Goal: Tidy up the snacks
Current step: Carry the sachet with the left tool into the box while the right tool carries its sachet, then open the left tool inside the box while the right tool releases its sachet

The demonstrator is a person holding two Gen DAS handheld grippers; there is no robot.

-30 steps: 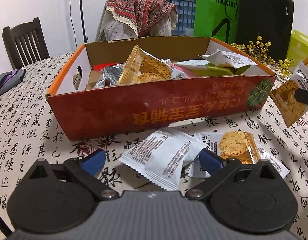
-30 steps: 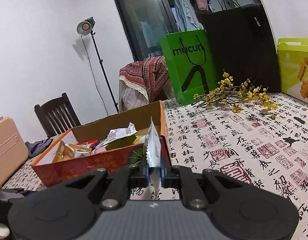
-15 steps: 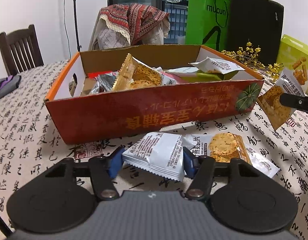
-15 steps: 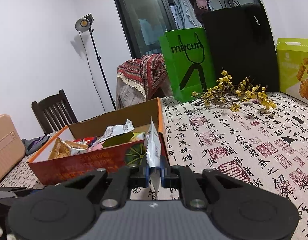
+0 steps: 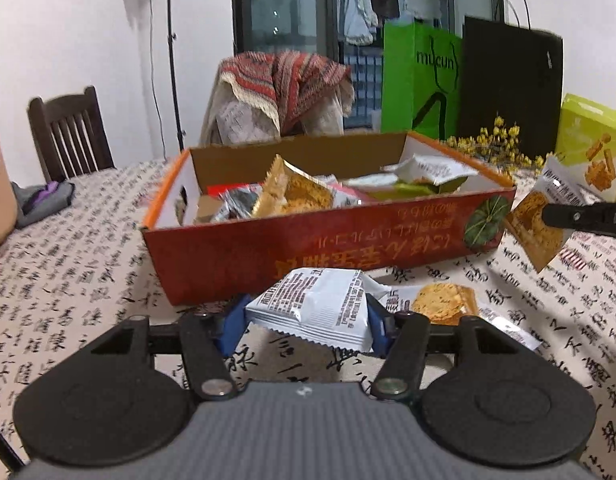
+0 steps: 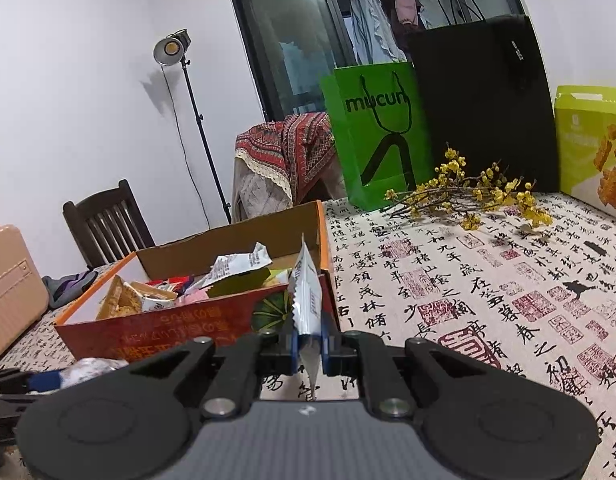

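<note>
A red cardboard box (image 5: 268, 240) with an orange rim stands on the table and holds several snack packets. My left gripper (image 5: 306, 326) is shut on a white snack packet (image 5: 319, 308), lifted just in front of the box. Another packet (image 5: 443, 304) with a visible biscuit lies on the table behind it. My right gripper (image 6: 308, 346) is shut on a thin snack packet (image 6: 306, 292), held edge-on by the box's right corner (image 6: 321, 280). That packet (image 5: 535, 220) also shows in the left wrist view, right of the box.
A green paper bag (image 5: 419, 80), a black bag (image 5: 511, 84), yellow flower twigs (image 6: 467, 192) and a lime snack carton (image 6: 591, 148) stand at the table's back right. A draped chair (image 5: 284, 96) is behind the box, a wooden chair (image 5: 68, 136) and a light stand at left.
My left gripper closed on the white packet and lifted it off the table toward the box. My right gripper kept hold of its packet and rose slightly.
</note>
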